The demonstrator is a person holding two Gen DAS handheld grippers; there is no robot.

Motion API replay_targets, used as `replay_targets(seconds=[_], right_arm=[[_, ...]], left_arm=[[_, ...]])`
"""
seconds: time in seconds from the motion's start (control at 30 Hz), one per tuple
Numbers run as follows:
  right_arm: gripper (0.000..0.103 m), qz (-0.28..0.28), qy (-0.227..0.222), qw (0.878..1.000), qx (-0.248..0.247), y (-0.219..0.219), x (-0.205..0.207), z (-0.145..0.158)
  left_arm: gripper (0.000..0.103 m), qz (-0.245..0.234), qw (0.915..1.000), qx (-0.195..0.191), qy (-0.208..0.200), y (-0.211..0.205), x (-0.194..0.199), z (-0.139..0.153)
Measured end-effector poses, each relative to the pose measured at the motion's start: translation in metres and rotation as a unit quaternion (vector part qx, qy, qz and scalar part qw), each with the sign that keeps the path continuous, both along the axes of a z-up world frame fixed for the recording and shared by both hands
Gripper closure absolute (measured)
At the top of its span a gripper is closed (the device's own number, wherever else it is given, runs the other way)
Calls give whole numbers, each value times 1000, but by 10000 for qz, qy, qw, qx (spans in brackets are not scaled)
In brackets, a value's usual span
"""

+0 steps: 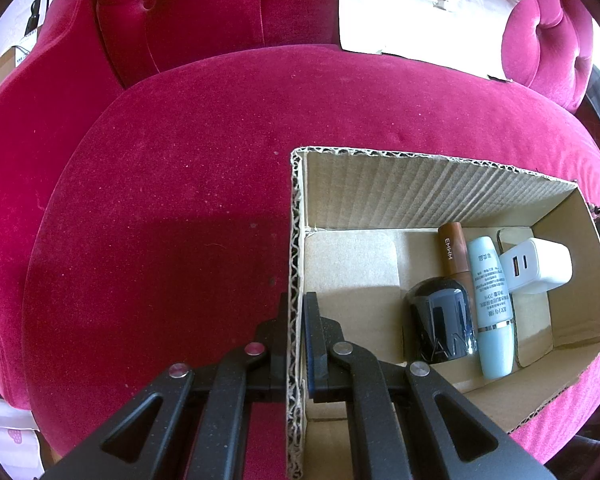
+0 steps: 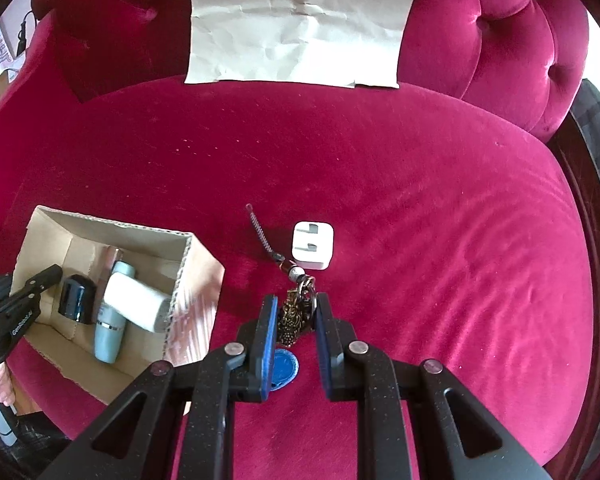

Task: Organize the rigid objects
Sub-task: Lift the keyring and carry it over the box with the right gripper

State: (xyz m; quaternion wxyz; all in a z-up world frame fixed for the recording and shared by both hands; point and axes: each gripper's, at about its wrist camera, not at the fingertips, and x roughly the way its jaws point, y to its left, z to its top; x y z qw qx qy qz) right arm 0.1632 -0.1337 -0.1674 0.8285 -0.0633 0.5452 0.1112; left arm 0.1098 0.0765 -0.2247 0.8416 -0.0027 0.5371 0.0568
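A cardboard box (image 1: 296, 208) sits on a red velvet seat. Inside lie a black jar (image 1: 440, 324), a pale blue tube (image 1: 494, 312), a brown tube (image 1: 452, 252) and a white charger (image 1: 536, 270). My left gripper (image 1: 296, 300) is shut on the box's left wall. In the right wrist view the box (image 2: 196, 280) is at the left with my left gripper (image 2: 40, 280) on it. My right gripper (image 2: 294, 304) is open around a brass keychain (image 2: 296, 316) with a beaded strap (image 2: 262, 236). A small white plug (image 2: 313, 245) lies just beyond it. A blue round patch (image 2: 285, 368) lies under the fingers.
A creased sheet of paper (image 2: 300, 20) leans on the tufted backrest (image 2: 500, 40). The seat's dark wooden edge (image 2: 592, 200) curves along the right. Red cushion stretches left of the box (image 1: 160, 200).
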Motion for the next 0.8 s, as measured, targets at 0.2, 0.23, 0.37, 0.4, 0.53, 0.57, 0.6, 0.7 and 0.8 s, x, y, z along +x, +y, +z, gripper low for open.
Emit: replay_targets(seconds=[0.2, 0.23, 0.37, 0.4, 0.53, 0.57, 0.6, 0.7, 0.8], right_arm=[[86, 10, -56, 10000, 41, 6, -5, 12], [86, 11, -70, 10000, 43, 7, -5, 14], [86, 30, -114, 9999, 54, 10, -8, 22], [86, 26, -149, 9999, 58, 12, -9, 25], [86, 32, -252, 9996, 135, 17, -11, 35], [86, 39, -254, 9996, 143, 18, -11, 36], [86, 47, -264, 9995, 157, 19, -12, 38], [86, 90, -309, 9993, 194, 25, -13, 43], [86, 127, -362, 9988, 298, 31, -14, 50]], left_arm=[[98, -3, 10000, 4, 1, 1, 0, 1], [98, -2, 10000, 4, 2, 1, 0, 1], [98, -6, 10000, 3, 1, 1, 0, 1], [98, -7, 10000, 5, -1, 1, 0, 1], [98, -7, 10000, 5, 0, 1, 0, 1], [98, -7, 10000, 7, -1, 1, 0, 1], [98, -7, 10000, 8, 0, 1, 0, 1], [98, -8, 10000, 2, 1, 2, 0, 1], [98, -11, 10000, 4, 0, 2, 0, 1]])
